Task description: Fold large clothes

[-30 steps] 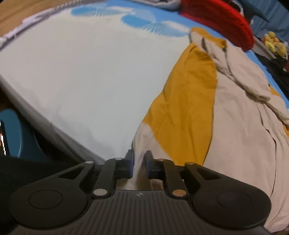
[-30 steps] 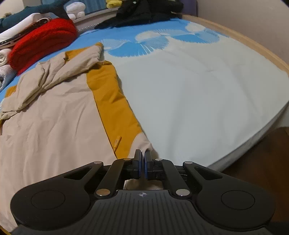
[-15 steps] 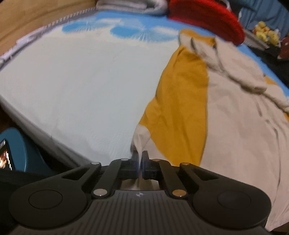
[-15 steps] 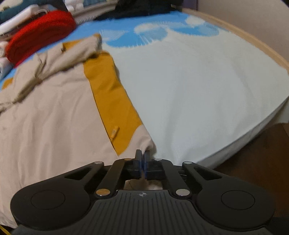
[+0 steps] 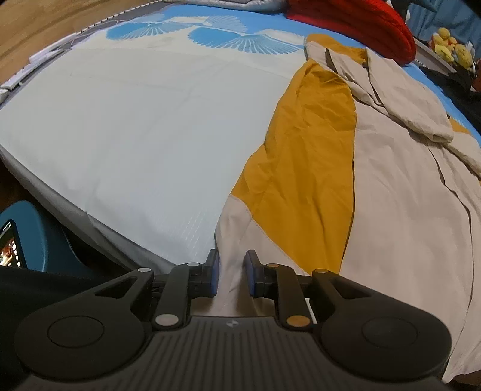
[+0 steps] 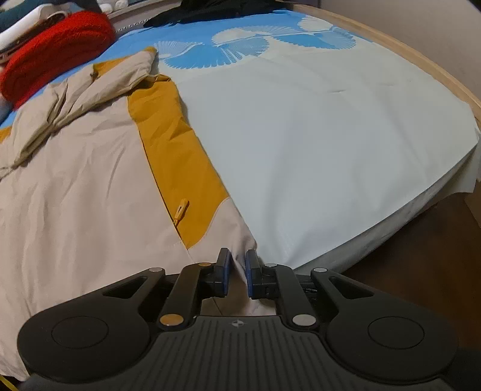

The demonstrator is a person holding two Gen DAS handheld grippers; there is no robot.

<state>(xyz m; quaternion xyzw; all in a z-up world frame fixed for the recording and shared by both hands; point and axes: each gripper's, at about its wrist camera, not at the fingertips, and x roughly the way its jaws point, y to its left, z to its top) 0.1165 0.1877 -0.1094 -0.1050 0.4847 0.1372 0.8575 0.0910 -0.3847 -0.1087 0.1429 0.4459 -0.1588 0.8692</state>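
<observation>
A large beige jacket with mustard-orange side panels lies spread on the bed, its hood crumpled at the far end. My left gripper is over the hem's left corner. Its jaws are opening, and beige cloth lies loose in the gap between them. In the right wrist view the same jacket fills the left side, with an orange zip pull on its orange panel. My right gripper is at the hem's right corner. Its jaws are opening too, around a small ridge of cloth.
The bed sheet is pale with blue shell prints at the far end. A red knit garment lies beyond the hood. Yellow plush toys sit at the far right. A blue seat with a lit phone stands off the bed's near-left edge, and brown floor shows at the right.
Both grippers pinched the hem corners shut half a second ago. Their jaws have since parted, and the cloth has settled back onto the bed.
</observation>
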